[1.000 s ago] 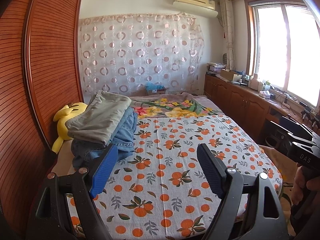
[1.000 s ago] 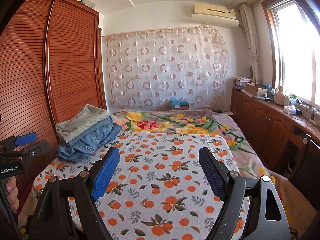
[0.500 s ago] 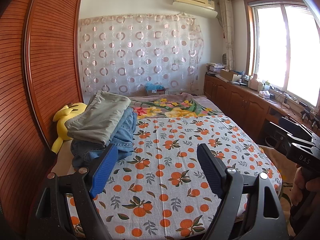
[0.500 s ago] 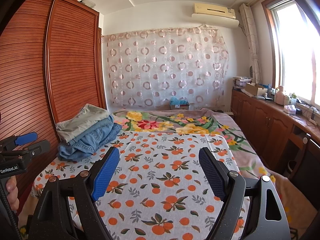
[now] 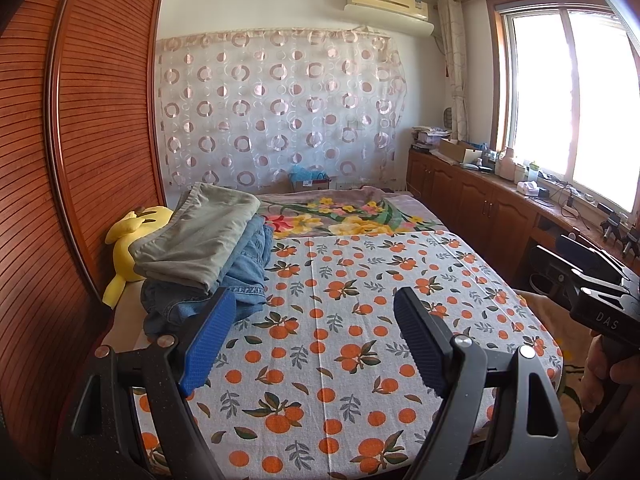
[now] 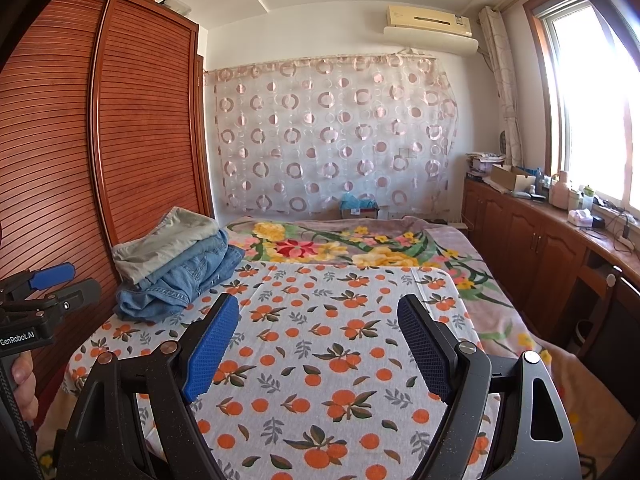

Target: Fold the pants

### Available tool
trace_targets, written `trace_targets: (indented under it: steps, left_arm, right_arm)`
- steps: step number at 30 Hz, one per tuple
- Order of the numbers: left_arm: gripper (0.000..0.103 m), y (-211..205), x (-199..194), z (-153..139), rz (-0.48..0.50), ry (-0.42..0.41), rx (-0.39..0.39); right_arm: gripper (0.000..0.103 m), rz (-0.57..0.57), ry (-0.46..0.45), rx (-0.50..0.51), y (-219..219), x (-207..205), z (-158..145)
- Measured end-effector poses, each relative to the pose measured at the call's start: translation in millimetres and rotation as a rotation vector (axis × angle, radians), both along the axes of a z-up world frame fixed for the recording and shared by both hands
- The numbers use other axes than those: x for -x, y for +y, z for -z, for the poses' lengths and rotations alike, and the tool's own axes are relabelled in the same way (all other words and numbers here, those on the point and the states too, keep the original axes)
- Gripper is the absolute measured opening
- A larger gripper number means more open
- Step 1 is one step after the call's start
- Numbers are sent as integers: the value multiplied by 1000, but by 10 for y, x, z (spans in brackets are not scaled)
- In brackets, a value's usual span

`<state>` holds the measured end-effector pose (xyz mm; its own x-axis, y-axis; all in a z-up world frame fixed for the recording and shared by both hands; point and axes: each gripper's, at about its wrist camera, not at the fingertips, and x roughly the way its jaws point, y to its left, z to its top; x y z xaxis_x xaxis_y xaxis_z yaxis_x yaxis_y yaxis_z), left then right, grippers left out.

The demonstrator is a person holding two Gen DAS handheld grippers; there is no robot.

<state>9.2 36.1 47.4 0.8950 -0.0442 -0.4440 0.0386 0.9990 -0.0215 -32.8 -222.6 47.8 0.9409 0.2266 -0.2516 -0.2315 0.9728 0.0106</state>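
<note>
A pile of pants lies on the bed's left side by the wardrobe: grey-green pants [image 5: 200, 236] [image 6: 160, 240] on top, blue jeans [image 5: 240, 276] [image 6: 180, 284] beneath. My left gripper [image 5: 312, 308] hovers over the near end of the bed, open, nothing between its blue pads; the pile is just beyond its left finger. My right gripper [image 6: 318, 312] is also open and empty, with the pile farther off to its left. Each gripper shows at the other view's edge, held in a hand.
The bed has an orange-print sheet [image 5: 360, 320] [image 6: 340, 340] and a floral blanket [image 5: 344, 216] farther back. A yellow plush toy [image 5: 128, 248] sits behind the pile. A slatted wooden wardrobe [image 6: 100, 140] runs along the left, low cabinets [image 6: 540, 248] under the window on the right.
</note>
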Motion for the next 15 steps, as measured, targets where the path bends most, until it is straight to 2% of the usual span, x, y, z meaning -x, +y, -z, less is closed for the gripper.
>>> trace_targets:
  steps: [15]
  left_arm:
    - [82, 3, 0, 7, 2, 0, 2]
  right_arm:
    - [83, -3, 2, -1, -18, 15, 3]
